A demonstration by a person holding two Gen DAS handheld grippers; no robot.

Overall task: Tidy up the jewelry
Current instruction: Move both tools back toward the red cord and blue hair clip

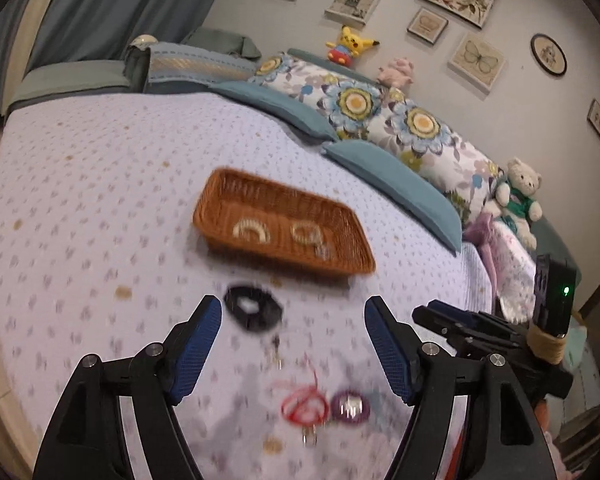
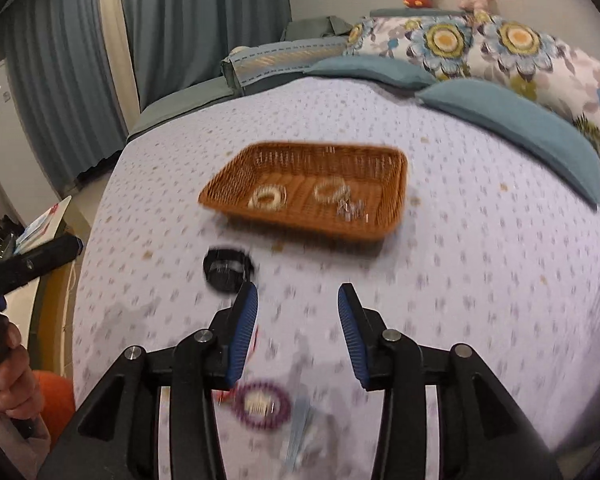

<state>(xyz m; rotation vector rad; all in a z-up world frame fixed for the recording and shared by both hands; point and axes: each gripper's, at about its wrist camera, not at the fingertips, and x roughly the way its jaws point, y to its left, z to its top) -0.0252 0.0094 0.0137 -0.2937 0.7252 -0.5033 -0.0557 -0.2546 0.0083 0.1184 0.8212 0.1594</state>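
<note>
Both the left gripper (image 1: pixel 293 344) and the right gripper (image 2: pixel 298 330) hang spread and empty over bare bedspread (image 1: pixel 80 200) short of the wicker basket (image 1: pixel 342 262) (pale bracelets inside). A black scrunchie (image 1: pixel 253 313), red cord (image 1: pixel 303 407) and purple bracelet (image 2: pixel 263 403) lie loose on the bed, with pillows (image 2: pixel 512 110) along its far edge.

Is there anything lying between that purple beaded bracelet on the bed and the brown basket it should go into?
Nothing solid blocks it. Between the purple bracelet and the basket is bare bedspread; the black ring lies off to the left of that line. The right gripper hangs open above the stretch.
</note>
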